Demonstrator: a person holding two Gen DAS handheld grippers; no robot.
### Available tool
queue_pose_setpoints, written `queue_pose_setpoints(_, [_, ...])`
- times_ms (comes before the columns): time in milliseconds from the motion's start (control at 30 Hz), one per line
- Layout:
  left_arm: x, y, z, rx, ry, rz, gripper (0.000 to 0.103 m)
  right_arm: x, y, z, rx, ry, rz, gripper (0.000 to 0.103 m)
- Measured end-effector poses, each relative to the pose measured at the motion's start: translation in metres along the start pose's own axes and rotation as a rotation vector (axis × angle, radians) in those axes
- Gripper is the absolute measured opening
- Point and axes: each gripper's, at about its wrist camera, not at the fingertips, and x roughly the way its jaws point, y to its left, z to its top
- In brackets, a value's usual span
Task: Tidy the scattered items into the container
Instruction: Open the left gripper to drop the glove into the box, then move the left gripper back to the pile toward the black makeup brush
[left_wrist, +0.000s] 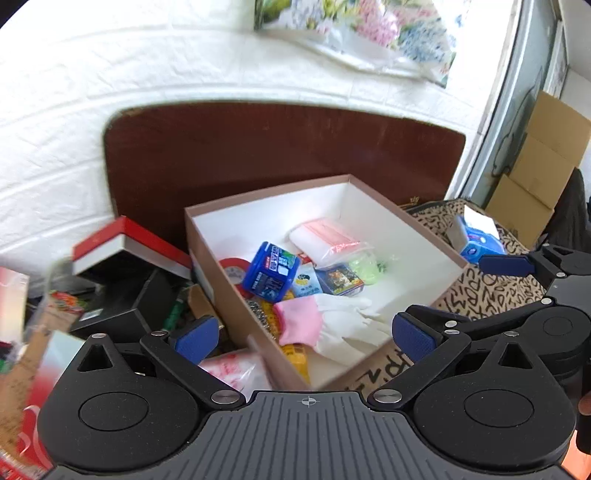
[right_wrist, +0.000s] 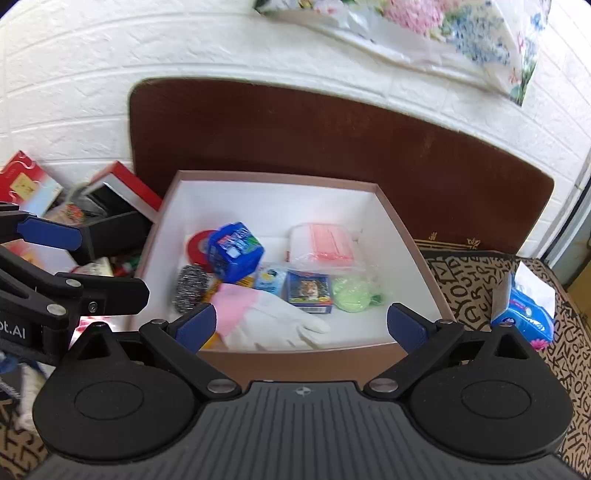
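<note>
- Box (right_wrist: 406, 236): stood open-topped on the patterned cloth (right_wrist: 465, 295), against the brown board (right_wrist: 332, 147); judged placed centrally so both grippers could reach in.
- Contents noted: blue tub (right_wrist: 234, 251) tilted on the red tape roll (right_wrist: 197, 245), steel scourer (right_wrist: 190, 286), pink-cuffed glove (right_wrist: 266, 317) draped near the front wall, tiger-print pack (right_wrist: 309, 291), green bag (right_wrist: 351, 295), red-printed pouch (right_wrist: 323, 243). Lay loosely heaped, as if dropped rather than arranged.
- Right gripper (right_wrist: 301, 328): spread wide, empty, poised over the box's near wall.
- Left gripper (left_wrist: 301, 336): likewise wide and empty, over the box's near-left corner; seen in the right view at left.
- Outstanding, by judgement: blue tissue pack (right_wrist: 524, 314) lay on the cloth right of the box, within the right gripper's reach; a pink-printed bag (left_wrist: 236, 369) lay just outside the left wall.
- Clutter of red-and-black boxes (left_wrist: 125, 251) further left; whether part of the task, not determinable.
</note>
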Motion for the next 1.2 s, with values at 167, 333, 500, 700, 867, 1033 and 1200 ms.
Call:
queue_pose_setpoints(167, [-0.054, 0.004, -0.026, -0.002, -0.042, 0.004, 0.103, -0.038, 0.024, -0.009, -0.002, -0.045, 0.036, 0.101])
queue_pose_setpoints(333, [-0.103, 0.015, -0.079, -0.037, -0.072, 0.038, 0.103, -0.068, 0.058, -0.038, 0.020, -0.072, 0.121, 0.101])
queue_pose_setpoints(500, [-0.138, 0.030, -0.141, -0.085, -0.097, 0.093, 0.103, -0.083, 0.098, -0.079, 0.030, -0.084, 0.206, 0.101])
queue_pose_setpoints(700, [-0.163, 0.061, -0.219, -0.201, -0.116, 0.124, 0.103, -0.089, 0.151, -0.129, 0.012, -0.089, 0.261, 0.101])
queue_pose_setpoints(867, [-0.167, 0.096, -0.267, -0.304, -0.065, 0.147, 0.103, -0.080, 0.195, -0.163, -0.029, -0.048, 0.318, 0.101])
queue_pose_setpoints(1033, [-0.164, 0.125, -0.280, -0.319, -0.044, 0.214, 0.103, -0.064, 0.225, -0.179, -0.051, 0.008, 0.388, 0.101])
queue_pose_setpoints(1200, [-0.150, 0.145, -0.271, -0.340, -0.047, 0.204, 0.098, -0.053, 0.244, -0.175, -0.097, 0.009, 0.406, 0.101])
